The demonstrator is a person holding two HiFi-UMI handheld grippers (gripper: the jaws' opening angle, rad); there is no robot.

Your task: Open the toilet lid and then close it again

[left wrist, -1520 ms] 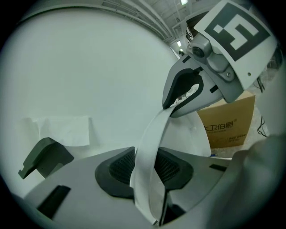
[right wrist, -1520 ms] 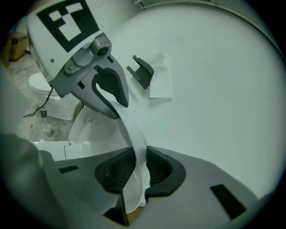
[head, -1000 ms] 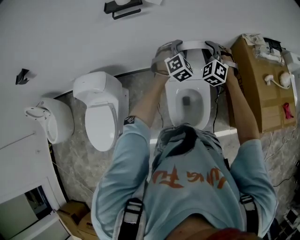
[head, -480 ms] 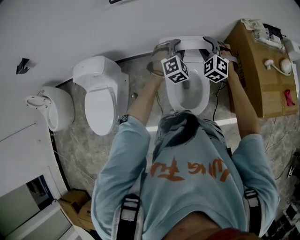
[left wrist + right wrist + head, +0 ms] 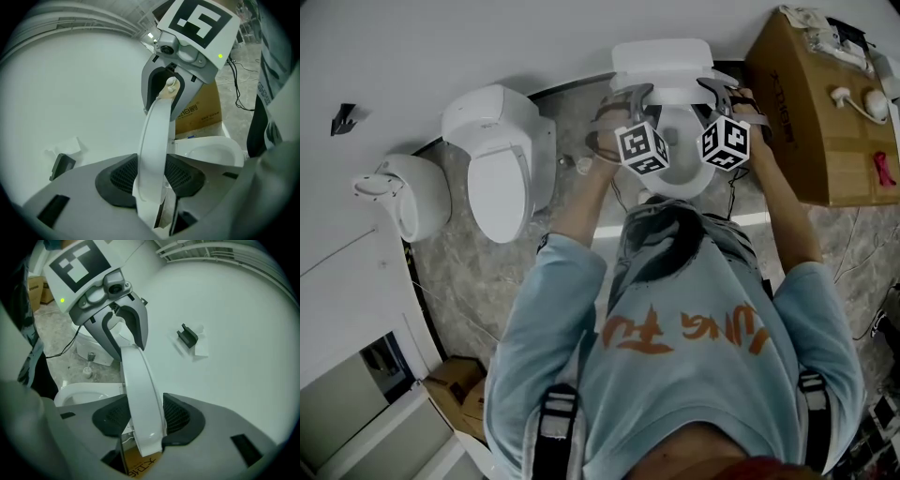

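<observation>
Toilet lid [image 5: 153,150], white wall [image 5: 487,37], marbled floor [image 5: 469,281]

A white wall [image 5: 487,37] meets a seemingly marbled grey floor [image 5: 469,272].

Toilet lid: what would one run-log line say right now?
toilet lid: partly raised over bowl | left gripper: holds lid edge | right gripper: holds opposite edge | both: jaws just opened wider
</observation>
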